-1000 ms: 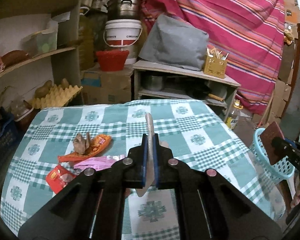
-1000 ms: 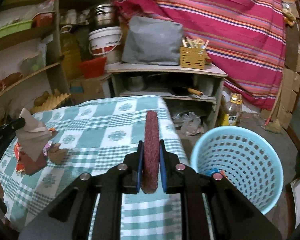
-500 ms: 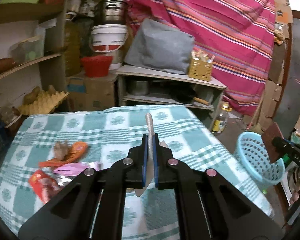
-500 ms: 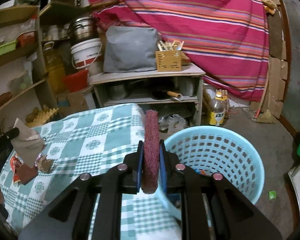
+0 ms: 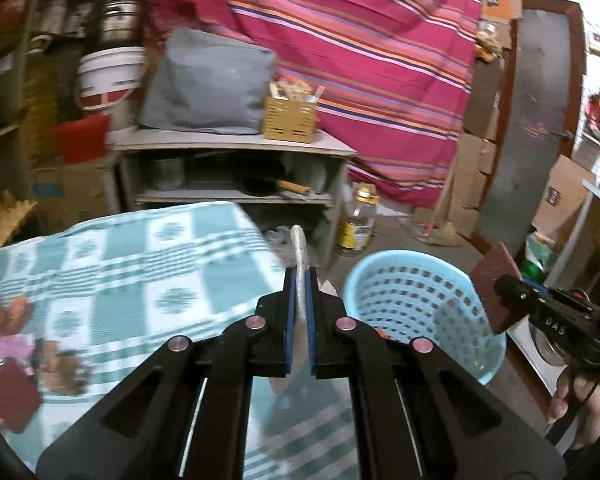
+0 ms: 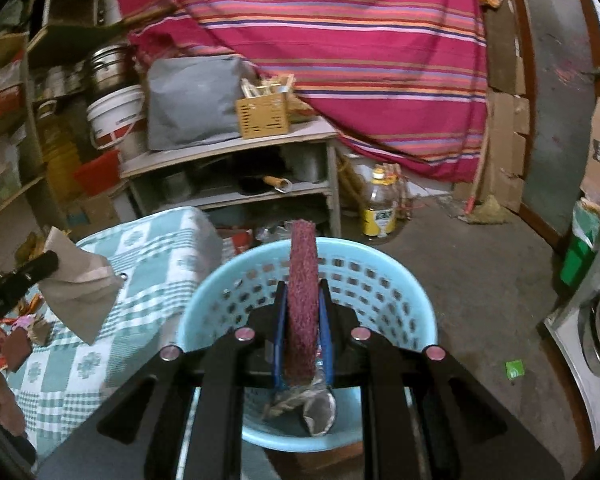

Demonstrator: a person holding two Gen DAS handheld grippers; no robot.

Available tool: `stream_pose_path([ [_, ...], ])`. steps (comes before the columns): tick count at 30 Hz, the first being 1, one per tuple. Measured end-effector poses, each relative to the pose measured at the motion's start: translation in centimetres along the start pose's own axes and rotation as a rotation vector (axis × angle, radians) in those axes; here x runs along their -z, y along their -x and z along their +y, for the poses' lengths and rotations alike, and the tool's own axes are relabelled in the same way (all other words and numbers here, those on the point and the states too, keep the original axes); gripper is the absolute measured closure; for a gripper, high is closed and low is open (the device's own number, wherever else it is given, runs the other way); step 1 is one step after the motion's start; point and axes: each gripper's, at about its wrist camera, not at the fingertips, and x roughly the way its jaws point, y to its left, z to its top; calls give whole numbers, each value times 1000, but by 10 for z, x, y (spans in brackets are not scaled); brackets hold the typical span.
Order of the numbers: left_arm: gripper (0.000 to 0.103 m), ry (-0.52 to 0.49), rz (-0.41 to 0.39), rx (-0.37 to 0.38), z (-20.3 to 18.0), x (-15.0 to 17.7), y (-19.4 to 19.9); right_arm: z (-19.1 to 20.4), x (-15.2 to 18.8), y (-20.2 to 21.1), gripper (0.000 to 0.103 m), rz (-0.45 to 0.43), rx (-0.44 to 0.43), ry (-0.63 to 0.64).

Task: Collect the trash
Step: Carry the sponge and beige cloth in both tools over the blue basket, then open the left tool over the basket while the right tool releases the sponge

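Note:
My left gripper point(image 5: 299, 312) is shut on a thin crumpled beige paper scrap point(image 5: 299, 248), held over the table's right edge. In the right wrist view that same paper point(image 6: 78, 280) hangs from the left gripper point(image 6: 50, 262) at the far left. My right gripper point(image 6: 302, 320) is shut on a dark red scouring pad point(image 6: 301, 288), directly above the light blue perforated basket point(image 6: 384, 280). Crumpled trash point(image 6: 300, 404) lies in the basket's bottom. From the left wrist view the basket point(image 5: 412, 300) stands on the floor right of the table, with the red pad point(image 5: 494, 288) over its right rim.
The green checked tablecloth point(image 5: 120, 264) carries several wrappers point(image 5: 16, 344) at its left. A grey shelf unit point(image 5: 236, 160) with a wicker box stands behind, an oil bottle point(image 5: 358, 216) on the floor beside it. Cardboard boxes point(image 5: 476, 184) and a striped cloth line the back.
Both grippers swung right, away from the table toward the basket. The right gripper with the red pad went from beside the basket to over its opening; the left now reaches the table's right edge.

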Motion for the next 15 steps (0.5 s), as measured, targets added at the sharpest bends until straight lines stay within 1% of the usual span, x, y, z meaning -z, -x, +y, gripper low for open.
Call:
stream_pose_path([
  [6, 99, -28, 28, 54, -37, 5, -33, -17, 4, -8, 88, 5, 32, -14],
  [15, 99, -36, 30, 120, -68, 4, -67, -41, 9, -11, 88, 11, 69, -22],
])
